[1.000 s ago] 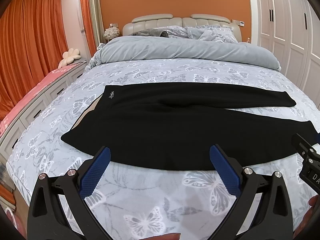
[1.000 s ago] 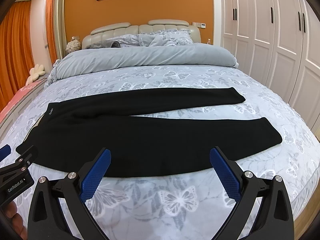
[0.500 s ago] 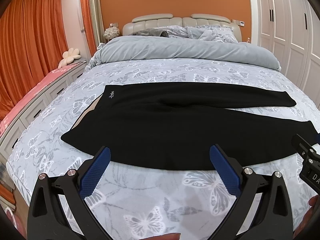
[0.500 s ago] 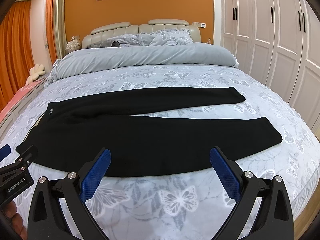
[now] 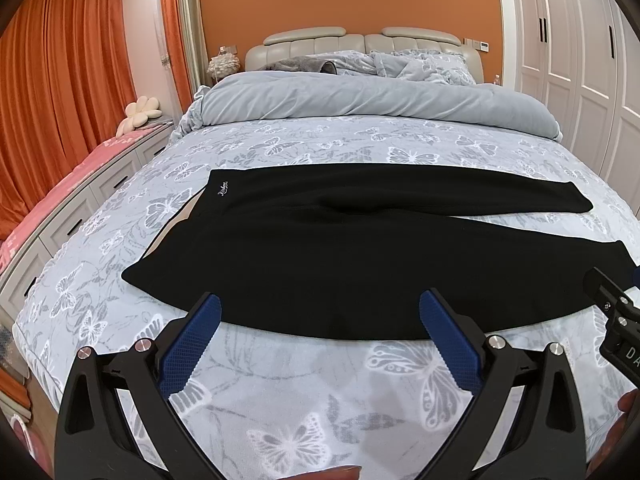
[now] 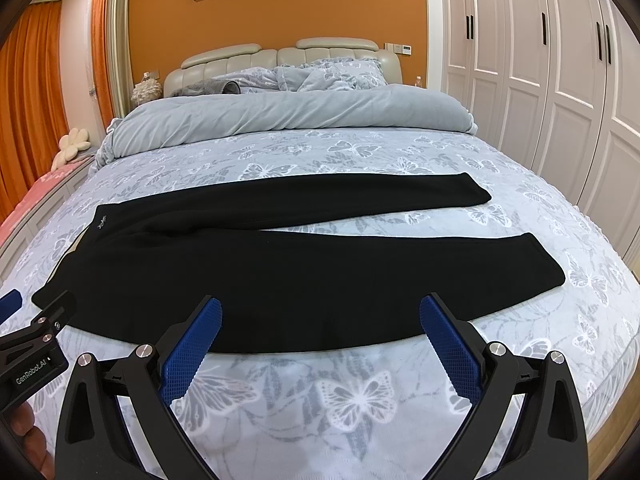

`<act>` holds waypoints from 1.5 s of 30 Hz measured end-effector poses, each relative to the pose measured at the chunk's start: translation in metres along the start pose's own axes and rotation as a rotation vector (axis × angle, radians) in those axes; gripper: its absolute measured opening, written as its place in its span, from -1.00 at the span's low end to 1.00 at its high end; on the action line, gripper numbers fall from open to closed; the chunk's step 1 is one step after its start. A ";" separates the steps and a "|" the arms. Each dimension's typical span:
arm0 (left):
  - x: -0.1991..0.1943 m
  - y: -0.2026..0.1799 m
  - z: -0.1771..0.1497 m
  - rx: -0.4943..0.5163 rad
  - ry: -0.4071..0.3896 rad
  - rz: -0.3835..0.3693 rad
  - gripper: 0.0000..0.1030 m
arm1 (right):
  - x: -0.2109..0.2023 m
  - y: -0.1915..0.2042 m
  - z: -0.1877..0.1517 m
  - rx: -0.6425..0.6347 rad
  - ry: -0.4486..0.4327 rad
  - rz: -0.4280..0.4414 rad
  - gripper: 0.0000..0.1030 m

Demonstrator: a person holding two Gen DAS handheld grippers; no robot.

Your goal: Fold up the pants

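Black pants (image 5: 340, 248) (image 6: 288, 256) lie flat across the bed, waistband to the left with a small white logo, both legs stretched to the right and splayed apart. My left gripper (image 5: 320, 308) hovers open just before the pants' near edge, nothing between its blue pads. My right gripper (image 6: 320, 308) is likewise open over the near leg's edge, holding nothing. Each gripper shows at the rim of the other's view.
The bed (image 5: 320, 392) has a grey butterfly-print cover, with a rolled grey duvet (image 5: 360, 100) and pillows by the headboard. A pink-topped drawer bench (image 5: 76, 184) runs along the left side; white wardrobe doors (image 6: 560, 80) stand on the right.
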State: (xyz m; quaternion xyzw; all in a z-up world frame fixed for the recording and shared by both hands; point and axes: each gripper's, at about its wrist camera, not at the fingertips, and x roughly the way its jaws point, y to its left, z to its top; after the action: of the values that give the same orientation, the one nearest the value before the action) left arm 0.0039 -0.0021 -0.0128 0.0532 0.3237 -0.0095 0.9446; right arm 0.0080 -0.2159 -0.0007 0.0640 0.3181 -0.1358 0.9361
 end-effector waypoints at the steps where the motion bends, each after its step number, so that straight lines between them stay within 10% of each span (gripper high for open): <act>1: 0.000 0.001 -0.001 0.001 -0.001 0.001 0.89 | 0.001 0.001 -0.001 -0.001 0.000 0.000 0.90; 14: 0.009 0.001 0.004 0.010 0.016 0.004 0.89 | 0.013 -0.009 0.002 0.012 0.049 0.002 0.90; 21: 0.032 0.036 0.042 -0.023 0.039 -0.068 0.89 | 0.063 -0.097 0.069 0.008 0.162 0.015 0.90; 31: 0.198 0.105 0.137 -0.065 0.181 0.021 0.89 | 0.249 -0.260 0.134 0.237 0.324 -0.098 0.90; 45: 0.405 0.198 0.172 -0.219 0.401 0.155 0.89 | 0.396 -0.291 0.170 0.226 0.380 -0.142 0.90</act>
State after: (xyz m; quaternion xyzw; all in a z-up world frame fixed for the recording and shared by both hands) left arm 0.4394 0.1832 -0.1070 -0.0242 0.4988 0.1092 0.8595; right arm 0.3215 -0.6136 -0.1184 0.1703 0.4751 -0.2216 0.8344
